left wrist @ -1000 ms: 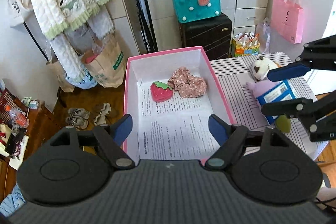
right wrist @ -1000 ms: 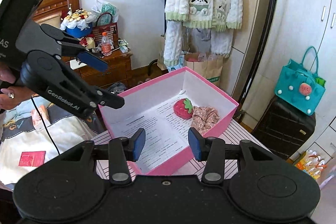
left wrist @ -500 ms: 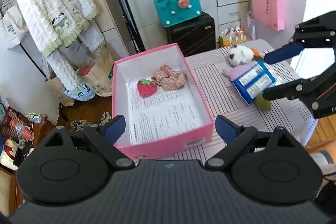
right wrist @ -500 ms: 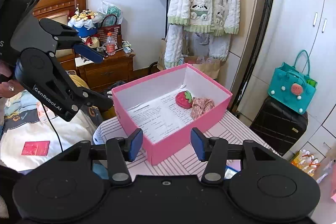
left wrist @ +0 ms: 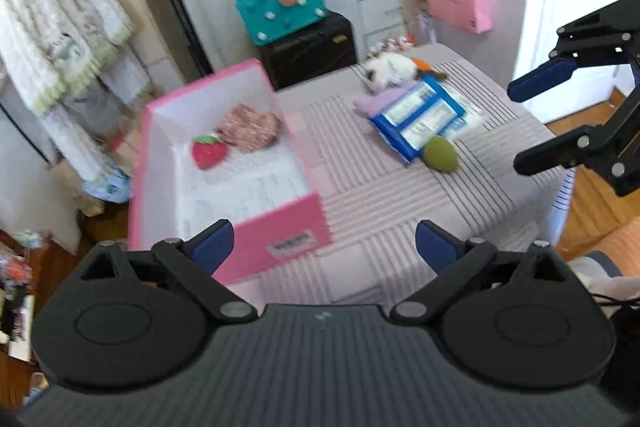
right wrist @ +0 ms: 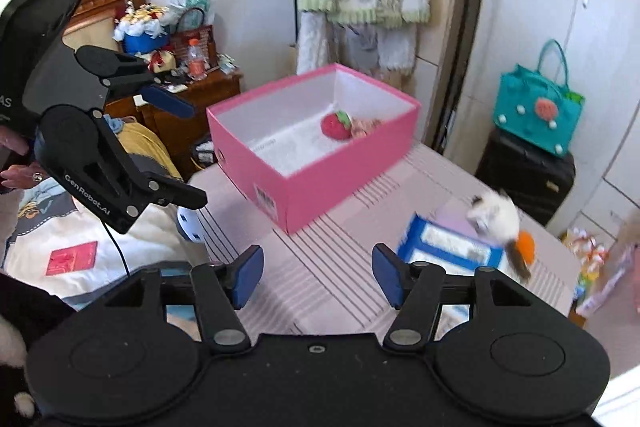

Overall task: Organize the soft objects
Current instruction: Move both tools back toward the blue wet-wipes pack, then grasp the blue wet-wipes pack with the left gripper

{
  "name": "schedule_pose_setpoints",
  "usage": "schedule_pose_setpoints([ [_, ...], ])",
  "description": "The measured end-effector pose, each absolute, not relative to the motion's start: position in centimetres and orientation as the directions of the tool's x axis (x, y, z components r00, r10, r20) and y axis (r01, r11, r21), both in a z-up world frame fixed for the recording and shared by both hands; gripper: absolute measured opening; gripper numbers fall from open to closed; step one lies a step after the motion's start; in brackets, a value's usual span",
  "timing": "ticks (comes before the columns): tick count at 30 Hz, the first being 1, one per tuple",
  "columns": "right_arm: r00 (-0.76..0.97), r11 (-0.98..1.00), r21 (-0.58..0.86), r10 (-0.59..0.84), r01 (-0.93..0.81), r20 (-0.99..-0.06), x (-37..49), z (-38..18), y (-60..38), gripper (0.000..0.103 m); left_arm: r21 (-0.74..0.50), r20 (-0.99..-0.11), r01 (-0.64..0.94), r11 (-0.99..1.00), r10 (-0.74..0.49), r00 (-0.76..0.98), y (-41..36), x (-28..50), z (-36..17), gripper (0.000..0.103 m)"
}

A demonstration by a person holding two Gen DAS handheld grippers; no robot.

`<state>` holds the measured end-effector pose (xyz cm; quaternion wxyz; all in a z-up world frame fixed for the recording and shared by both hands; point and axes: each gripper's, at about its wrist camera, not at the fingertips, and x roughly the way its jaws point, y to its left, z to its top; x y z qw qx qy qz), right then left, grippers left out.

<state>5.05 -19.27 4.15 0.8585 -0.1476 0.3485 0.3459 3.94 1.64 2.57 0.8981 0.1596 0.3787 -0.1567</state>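
Both claws, left claw point(left wrist: 323, 242) and right claw point(right wrist: 318, 277), spread and empty above striped table point(left wrist: 400, 195), beside pink box point(left wrist: 280, 243)

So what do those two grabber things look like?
Both grippers, left and right, are matt black plastic with ribbed bodies, round discs, silver pivot pins and blue fingertips. Seen from the right wrist, the left one carries white "GenRobot.AI" lettering and a thin black cable.

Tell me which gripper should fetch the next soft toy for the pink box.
Probably the right gripper: it is open, empty and faces the white plush cat on the striped table. The left gripper, also open, sits by the pink cardboard box.
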Motion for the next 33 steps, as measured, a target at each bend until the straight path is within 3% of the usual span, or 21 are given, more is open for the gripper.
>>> schedule_pose_setpoints([
  [13, 0.561, 0.813, 0.06, 0.451, -0.579, -0.695, 7.3, -2.6, -24.7, 0.071, 0.013, -0.683, 0.396, 0.918, -0.281, 0.674, 0.2, 6.5, -2.2, 0.097],
  [16, 0.576, 0.829, 0.072, 0.444, -0.554, -0.686, 8.6, -3.9, -25.6, 0.071, -0.015, -0.644, 0.409, 0.912, -0.322, 0.694, -0.7, 6.8, -2.7, 0.096],
  [21, 0.636, 0.848, 0.056, 0.438, -0.527, -0.635, 10.1, -5.2, -27.0, 0.072, -0.001, -0.542, 0.346, 0.938, -0.291, 0.788, -1.9, 7.6, -3.8, 0.097],
  [24, 0.681, 0.855, 0.046, 0.443, -0.516, -0.583, 10.8, -5.8, -28.0, 0.072, -0.07, -0.513, 0.358, 0.931, -0.341, 0.788, -2.4, 8.5, -4.0, 0.097],
  [29, 0.712, 0.866, 0.097, 0.462, -0.49, -0.529, 12.5, -7.3, -29.6, 0.073, -0.169, -0.518, 0.387, 0.906, -0.416, 0.747, -4.3, 10.2, -5.2, 0.096],
  [33, 0.712, 0.889, 0.102, 0.422, -0.446, -0.561, 14.4, -8.2, -30.1, 0.073, -0.145, -0.529, 0.395, 0.907, -0.409, 0.744, -6.8, 11.3, -6.7, 0.09],
])
